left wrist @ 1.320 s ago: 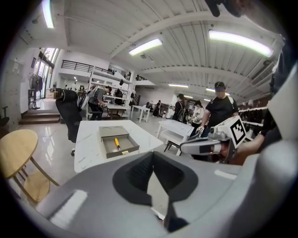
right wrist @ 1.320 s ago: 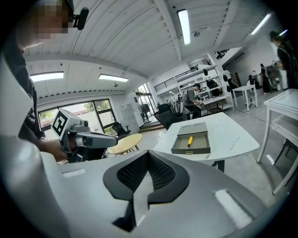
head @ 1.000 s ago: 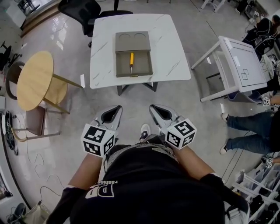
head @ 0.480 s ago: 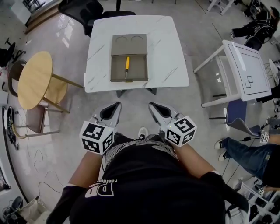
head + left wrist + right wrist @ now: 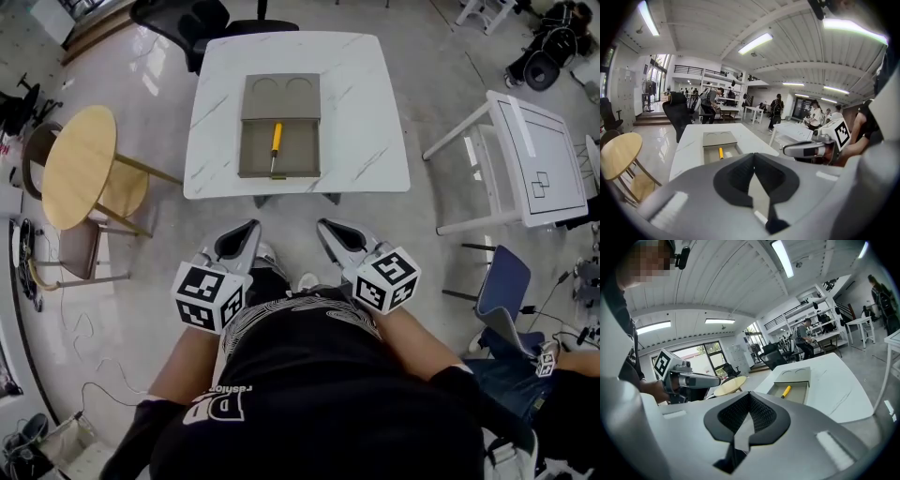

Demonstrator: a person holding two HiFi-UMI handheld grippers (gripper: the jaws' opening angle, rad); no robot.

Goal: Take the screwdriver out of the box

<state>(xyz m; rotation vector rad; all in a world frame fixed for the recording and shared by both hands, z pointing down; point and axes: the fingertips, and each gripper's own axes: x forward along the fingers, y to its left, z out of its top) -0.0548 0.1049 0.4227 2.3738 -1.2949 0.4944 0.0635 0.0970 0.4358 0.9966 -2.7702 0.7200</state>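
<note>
Standing, the person holds both grippers out in front of the waist, with the left forearm point(image 5: 183, 361) and right forearm point(image 5: 419, 352) reaching forward. The left gripper point(image 5: 246, 232) and right gripper point(image 5: 325, 228) sit side by side and apart. Both tip slightly downward, each with its jaws closed on nothing.

A table point(image 5: 356, 112) stands ahead of the person, with a box point(image 5: 281, 103) on its middle, and a screwdriver point(image 5: 276, 142) lies lengthwise in the box's near compartment, in front of a closed part with two round recesses. A round table point(image 5: 77, 167) stands to the left, an office chair point(image 5: 197, 19) behind the far left corner and a side table point(image 5: 539, 159) well apart on the right. The left gripper point(image 5: 247, 231) and right gripper point(image 5: 327, 229) sit side by side short of the table's near edge
</note>
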